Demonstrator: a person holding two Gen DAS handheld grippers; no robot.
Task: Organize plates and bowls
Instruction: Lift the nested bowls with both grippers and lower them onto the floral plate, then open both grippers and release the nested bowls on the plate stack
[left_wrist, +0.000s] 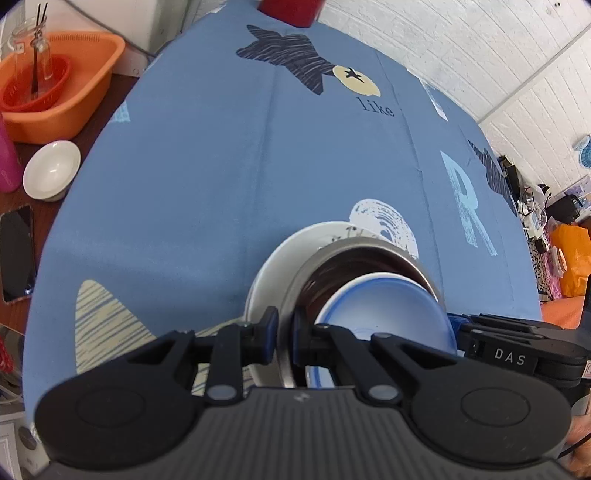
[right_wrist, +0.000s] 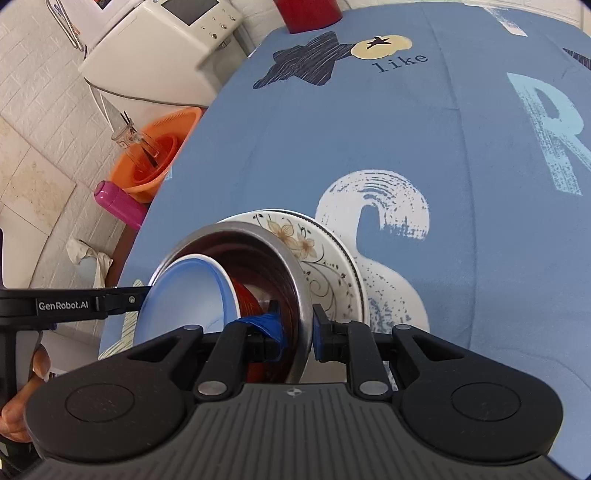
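A steel bowl sits on a white plate with a floral print on the blue tablecloth. Inside it a blue bowl with a white rim leans tilted. My left gripper is shut on the steel bowl's left rim, one finger inside and one outside. On the opposite rim my right gripper is shut the same way. In the right wrist view the left gripper shows at the left edge.
Off the table's left side stand an orange basin with a red strainer and glass jar, a small white bowl, a phone and a pink bottle. A red object sits at the far edge. A white appliance stands behind.
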